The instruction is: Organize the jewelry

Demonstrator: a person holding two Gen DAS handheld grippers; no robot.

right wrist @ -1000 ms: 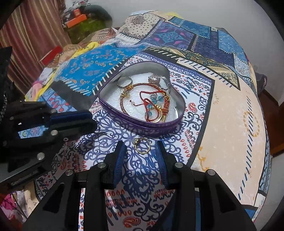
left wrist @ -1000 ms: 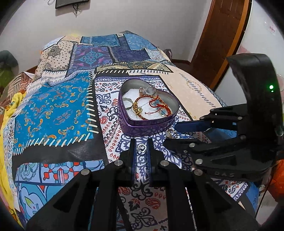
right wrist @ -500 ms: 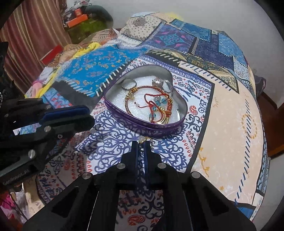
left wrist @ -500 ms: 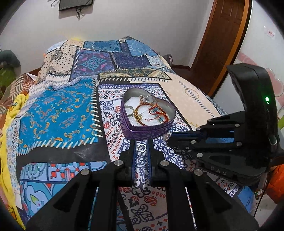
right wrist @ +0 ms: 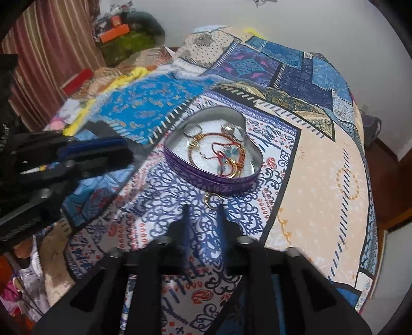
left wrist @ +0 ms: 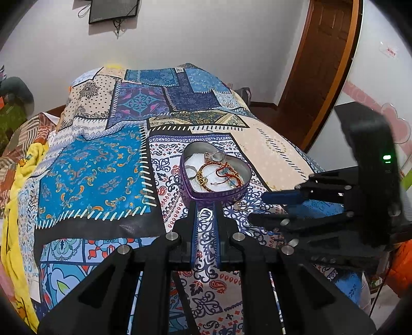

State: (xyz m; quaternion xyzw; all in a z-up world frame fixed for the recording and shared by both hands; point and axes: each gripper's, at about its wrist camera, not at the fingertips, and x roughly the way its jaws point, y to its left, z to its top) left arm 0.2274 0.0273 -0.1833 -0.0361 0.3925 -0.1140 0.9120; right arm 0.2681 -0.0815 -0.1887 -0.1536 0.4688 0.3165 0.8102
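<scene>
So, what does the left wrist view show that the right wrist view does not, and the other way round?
Only the left wrist view shows a silver ring between the fingertips of the left gripper, the wooden door and a wall screen. Only the right wrist view shows the striped curtain and an orange box. Both show the heart-shaped tin with jewelry inside and the gold ring lying beside it on the patchwork bedspread.

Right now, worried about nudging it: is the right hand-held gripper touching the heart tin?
Apart. Right wrist view shows bedspread and a gold ring between the right hand-held gripper and the heart tin's wall.
</scene>
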